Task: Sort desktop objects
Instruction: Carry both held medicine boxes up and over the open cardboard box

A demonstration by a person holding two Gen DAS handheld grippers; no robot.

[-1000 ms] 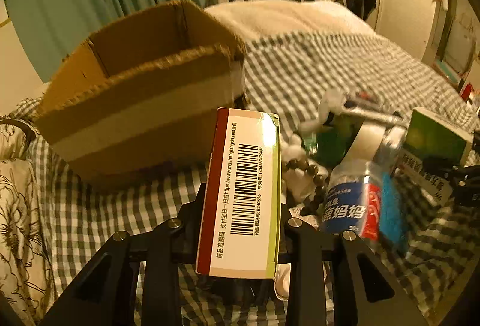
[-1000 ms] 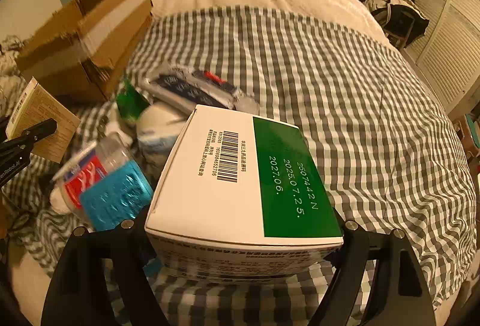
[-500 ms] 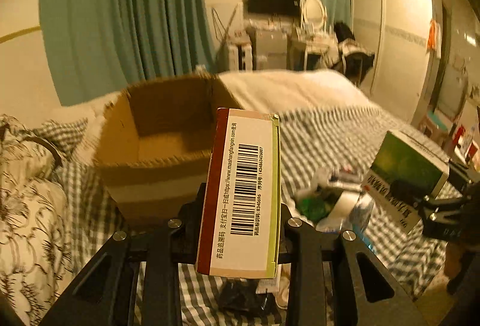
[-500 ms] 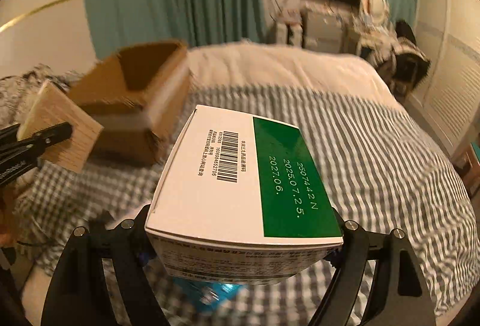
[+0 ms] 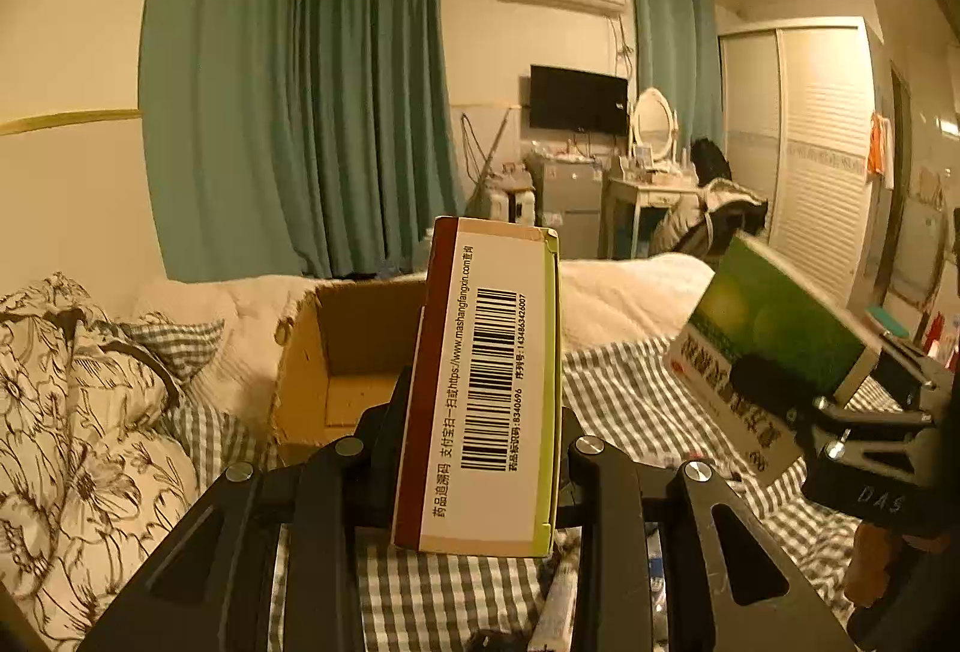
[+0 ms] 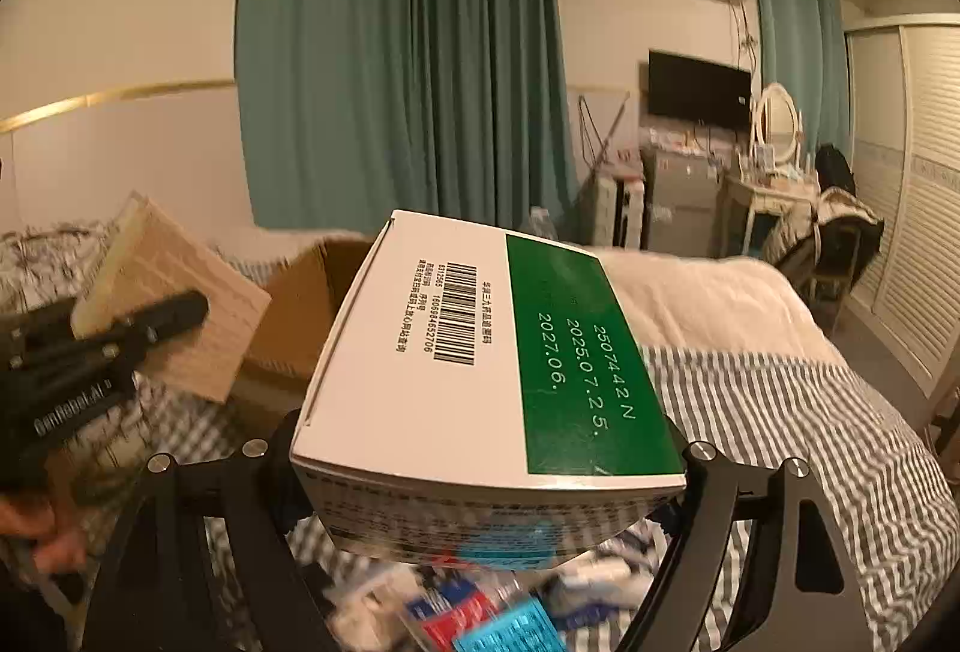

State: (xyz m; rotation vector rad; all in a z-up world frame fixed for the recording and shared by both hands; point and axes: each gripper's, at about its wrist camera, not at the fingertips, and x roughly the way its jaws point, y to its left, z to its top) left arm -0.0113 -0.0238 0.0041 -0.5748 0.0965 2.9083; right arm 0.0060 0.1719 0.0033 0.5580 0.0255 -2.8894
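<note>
My left gripper (image 5: 480, 448) is shut on a narrow medicine box (image 5: 489, 382) with a barcode, a dark red edge and a yellow-green edge, held upright above the bed. My right gripper (image 6: 486, 448) is shut on a wide white and green medicine box (image 6: 480, 358) printed with dates. An open cardboard box (image 5: 336, 352) sits on the bed just beyond the narrow box, and shows partly behind both held boxes as the cardboard box (image 6: 300, 304). The green box (image 5: 774, 340) in the right gripper appears at right in the left wrist view. The left gripper with its tan-sided box (image 6: 174, 298) appears at left in the right wrist view.
A checked bedspread (image 6: 780, 412) covers the bed, with a white blanket (image 5: 624, 292) farther back. Floral pillows (image 5: 78, 412) lie at left. A blurred pile of small items (image 6: 480, 616), including a bottle and a blue pack, lies under the right gripper. Curtains, a television and a dresser stand behind.
Both grippers have risen with their boxes and tilted up toward level. The pile of items has dropped out of the left view. The cardboard box now sits lower and its inside shows.
</note>
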